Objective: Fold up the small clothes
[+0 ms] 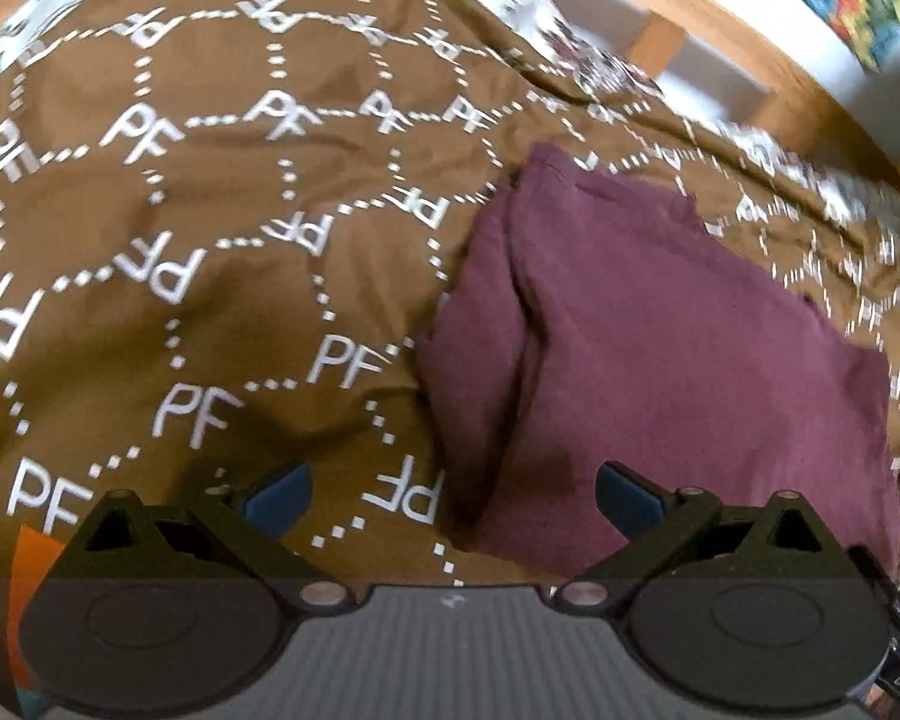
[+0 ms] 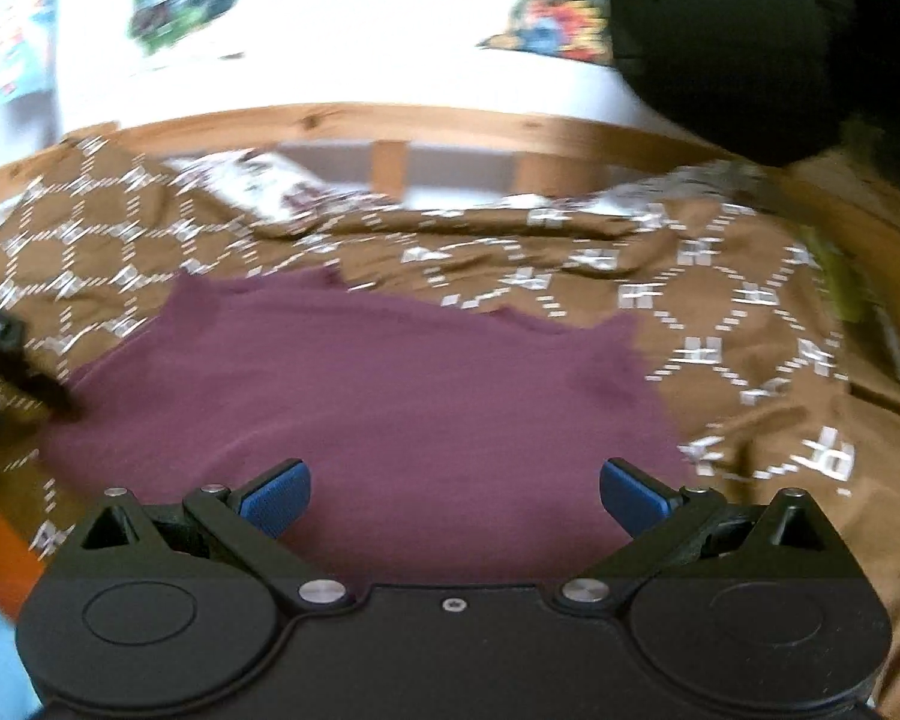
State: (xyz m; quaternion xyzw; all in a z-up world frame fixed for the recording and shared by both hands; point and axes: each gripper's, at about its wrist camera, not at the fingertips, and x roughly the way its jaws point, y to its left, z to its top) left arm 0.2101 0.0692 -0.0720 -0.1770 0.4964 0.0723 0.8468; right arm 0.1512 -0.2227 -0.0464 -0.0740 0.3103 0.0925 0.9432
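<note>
A maroon garment (image 1: 660, 360) lies folded on a brown bedspread (image 1: 210, 210) printed with white "PF" letters. In the left wrist view it fills the right half, with a raised fold along its left side. My left gripper (image 1: 453, 495) is open and empty, its blue pads (image 1: 279, 495) just above the bedspread at the garment's near left edge. In the right wrist view the garment (image 2: 390, 396) lies flat in the middle. My right gripper (image 2: 455, 495) is open and empty over its near edge. The left gripper's dark tip (image 2: 6, 354) shows at the garment's left side.
A wooden bed frame (image 2: 390, 126) runs along the far side, with a white wall and colourful pictures (image 2: 546, 18) behind. A black rounded object (image 2: 750, 42) hangs at the upper right. A patterned white cloth (image 1: 570, 42) lies at the bedspread's far edge. Something orange (image 1: 30, 570) shows at the near left.
</note>
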